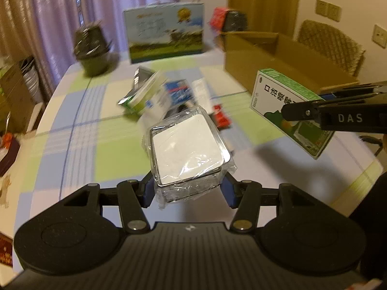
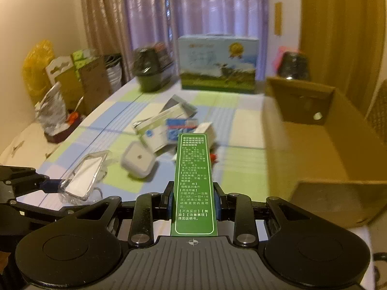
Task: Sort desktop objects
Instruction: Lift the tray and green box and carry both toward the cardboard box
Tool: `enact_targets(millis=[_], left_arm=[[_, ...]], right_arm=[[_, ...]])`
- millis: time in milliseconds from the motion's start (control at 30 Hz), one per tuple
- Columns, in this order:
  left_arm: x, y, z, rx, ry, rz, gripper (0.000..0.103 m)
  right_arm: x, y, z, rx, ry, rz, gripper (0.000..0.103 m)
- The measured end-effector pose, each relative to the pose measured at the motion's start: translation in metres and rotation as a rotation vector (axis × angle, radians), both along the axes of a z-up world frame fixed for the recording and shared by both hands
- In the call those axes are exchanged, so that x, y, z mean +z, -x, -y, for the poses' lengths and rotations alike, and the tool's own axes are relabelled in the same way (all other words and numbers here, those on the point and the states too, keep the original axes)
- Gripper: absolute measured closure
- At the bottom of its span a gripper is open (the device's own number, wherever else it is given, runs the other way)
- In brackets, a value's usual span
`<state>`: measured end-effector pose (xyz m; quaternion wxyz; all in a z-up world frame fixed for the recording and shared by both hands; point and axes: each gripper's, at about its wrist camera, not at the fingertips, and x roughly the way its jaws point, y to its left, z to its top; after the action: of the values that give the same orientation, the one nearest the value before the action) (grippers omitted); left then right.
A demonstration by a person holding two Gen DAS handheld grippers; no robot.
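My left hand-held gripper (image 1: 188,188) is closed to a middle width on a plastic-wrapped square case (image 1: 187,151) with a white top; both blue pads (image 1: 148,191) press its wrapped sides, and the case is lifted clear above the worktop (image 1: 72,130). My right hand-held gripper (image 2: 193,199) is narrow, clamped on the thin sides of a green medicine box (image 2: 193,181); the box points forward from the jaws, also in the air.

I take the open cardboard box (image 2: 312,145) as landmark; it stands at the right side of the worktop, with its near wall blurred. The green medicine box is just left of its left wall, not touching it; the wrapped case is further left of it, near my other hand-held gripper. Left of the cardboard box, in the middle of the checked cloth, lies a pile of small packets (image 2: 167,125); a white rounded case (image 2: 137,160) lies at the near side of this pile, and a small red thing (image 2: 213,157) is beside it. Behind the pile, a large printed carton (image 2: 217,62) stands at the far edge, with a dark pot (image 2: 151,68) to its left; between the pile and the cardboard box the cloth is bare, and the near strip of the worktop also is free.
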<state>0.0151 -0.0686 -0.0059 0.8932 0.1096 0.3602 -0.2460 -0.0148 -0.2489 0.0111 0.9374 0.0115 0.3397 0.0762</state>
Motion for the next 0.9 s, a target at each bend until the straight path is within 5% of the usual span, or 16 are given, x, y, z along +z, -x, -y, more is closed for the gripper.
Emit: enact_targets(millis=[567, 700, 900], left_arm=[[0.052, -0.017, 0.134, -0.208, 0.070, 0.054, 0.054], [0.058, -0.023, 0.156, -0.238, 0.077, 0.064, 0.054], [0.061, -0.032, 0.174, -0.255, 0.074, 0.070, 0.054]], right_arm=[[0.049, 0.000, 0.123, -0.164, -0.018, 0.090, 0.076], [0.059, 0.004, 0.143, -0.165, -0.101, 0.095, 0.076], [0.077, 0.012, 0.161, -0.190, -0.098, 0.152, 0.076]])
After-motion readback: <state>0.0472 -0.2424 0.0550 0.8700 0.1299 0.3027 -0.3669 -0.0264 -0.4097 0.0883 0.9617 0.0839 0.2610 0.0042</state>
